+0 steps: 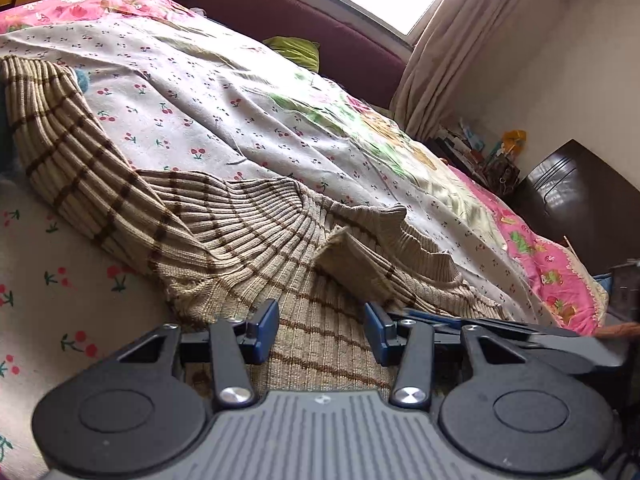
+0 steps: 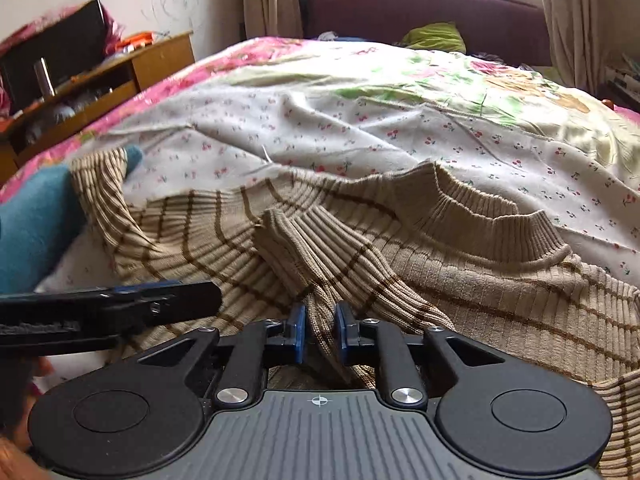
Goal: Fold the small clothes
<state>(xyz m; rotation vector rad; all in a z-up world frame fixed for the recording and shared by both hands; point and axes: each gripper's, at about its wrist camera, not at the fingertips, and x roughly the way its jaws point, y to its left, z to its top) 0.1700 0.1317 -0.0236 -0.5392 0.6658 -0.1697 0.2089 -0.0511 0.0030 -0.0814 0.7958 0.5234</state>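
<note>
Lying across the lower half of both views on the cherry-print sheet [image 1: 192,92] of the bed, the beige striped sweater [image 2: 460,264] has its folded sleeve [image 2: 316,248] clamped in the right tongs [image 2: 319,334], the left tongs [image 1: 322,330] standing apart above its ribbed body, the maroon headboard [image 2: 420,16] farthest back.

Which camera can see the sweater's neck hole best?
The right wrist view: the sweater's collar lies whole and near the middle, its ribbed rim clear. In the left wrist view the collar sits off to the right, seen edge-on, so its opening hardly shows.
</note>
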